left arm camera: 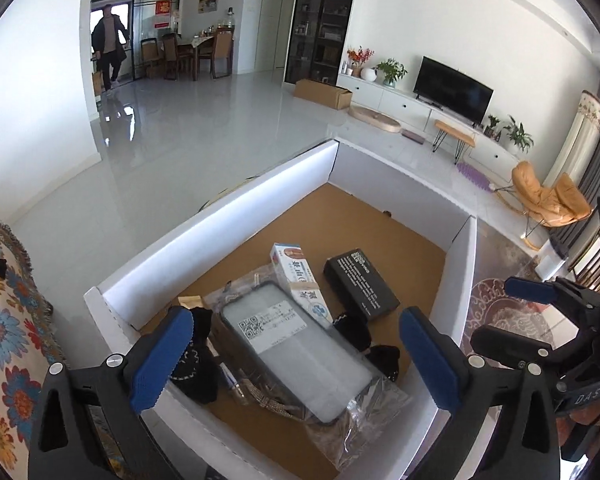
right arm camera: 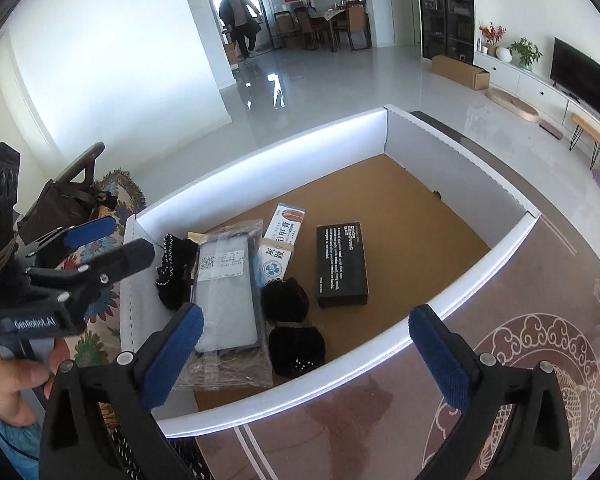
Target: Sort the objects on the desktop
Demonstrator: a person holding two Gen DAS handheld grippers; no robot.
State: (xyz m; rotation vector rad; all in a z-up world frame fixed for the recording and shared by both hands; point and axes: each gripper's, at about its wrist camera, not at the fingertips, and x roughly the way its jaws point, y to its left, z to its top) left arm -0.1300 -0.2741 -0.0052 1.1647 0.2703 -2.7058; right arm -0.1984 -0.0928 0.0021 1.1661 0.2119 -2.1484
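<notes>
Left wrist view looks down into the box [left arm camera: 220,200], a white-walled carton with a brown floor that stands on the patterned surface [right arm camera: 540,320] and already holds everything the task seems to concern. Largest inside is the bagged phone case [left arm camera: 296,356], lying flat at the near end in clear plastic with a white label. Beyond it lie the black carton [left arm camera: 360,284] and the white medicine pack [left arm camera: 300,276], side by side, the pack's near end just overlapping the bag. Smaller dark fabric pieces [right arm camera: 292,320] sit at the near edge to the right of the bag, with another black lacy piece [right arm camera: 172,276] on its left side. The left claw [left arm camera: 296,356] hangs over the case with its jaws spread wide and nothing between the pads; the right claw [right arm camera: 308,356] hovers over the near wall, jaws equally wide apart and empty. In the right wrist view no loose object shows on the surface near the box, so I judge that a drop into the box is finished and both claws are free. The next move calls for lifting clear of the walls without snagging the bag, then finding whatever remains outside, which these views do not show.
</notes>
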